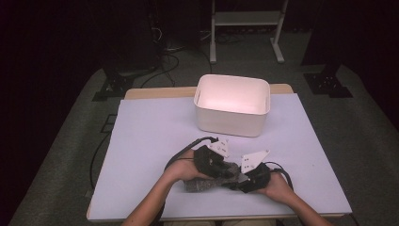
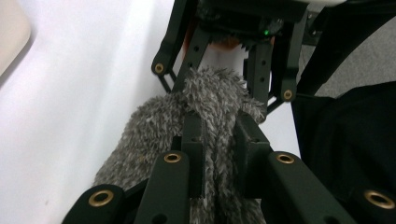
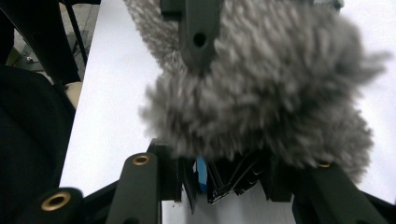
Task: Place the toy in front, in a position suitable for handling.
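Both grippers are working the fuzzy grey cloth (image 1: 203,184) near the table's (image 1: 141,141) front edge, left gripper (image 1: 217,165) pinching it narrow, right gripper (image 1: 248,181) buried in fluff so can't tell, and the white bin (image 1: 232,123) is sitting empty, so I'm guessing most's left.

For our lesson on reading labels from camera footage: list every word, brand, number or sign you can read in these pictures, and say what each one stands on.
None can be read.
The white bin is plain, with no label on the side in view.
The grey fluffy cloth carries no tag that shows.
The grey plates on the grippers bear holes, no print.
A small blue part under the cloth in the right gripper view has no legible marking.
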`<action>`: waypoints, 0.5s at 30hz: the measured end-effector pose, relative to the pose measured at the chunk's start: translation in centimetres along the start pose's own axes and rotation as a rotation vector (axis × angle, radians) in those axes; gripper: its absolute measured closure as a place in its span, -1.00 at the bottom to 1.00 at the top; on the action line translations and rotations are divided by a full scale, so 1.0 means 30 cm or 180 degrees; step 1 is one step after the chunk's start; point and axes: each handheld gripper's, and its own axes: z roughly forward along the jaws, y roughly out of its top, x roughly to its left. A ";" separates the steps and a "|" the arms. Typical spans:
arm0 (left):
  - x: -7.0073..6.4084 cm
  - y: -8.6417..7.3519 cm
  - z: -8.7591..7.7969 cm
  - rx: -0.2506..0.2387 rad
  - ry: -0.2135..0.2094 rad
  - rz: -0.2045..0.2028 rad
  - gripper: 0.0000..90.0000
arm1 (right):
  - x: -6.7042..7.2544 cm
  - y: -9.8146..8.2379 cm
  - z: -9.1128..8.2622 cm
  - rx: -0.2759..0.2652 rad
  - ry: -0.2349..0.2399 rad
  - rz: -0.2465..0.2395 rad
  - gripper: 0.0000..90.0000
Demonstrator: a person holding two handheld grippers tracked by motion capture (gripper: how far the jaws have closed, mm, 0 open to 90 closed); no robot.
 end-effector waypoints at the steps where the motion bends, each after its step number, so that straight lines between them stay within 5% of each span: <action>1: -0.001 -0.004 -0.006 0.0023 0.0025 -0.0003 0.71 | 0.001 0.000 0.000 0.0000 -0.0006 0.0000 0.26; 4: -0.003 -0.027 -0.033 0.0089 0.0122 0.0019 0.69 | 0.001 -0.001 0.000 -0.0005 -0.0012 -0.0011 0.26; 15: -0.014 -0.212 -0.204 -0.0007 0.0431 -0.0341 0.65 | -0.002 -0.003 0.001 -0.0021 -0.0002 -0.0030 0.26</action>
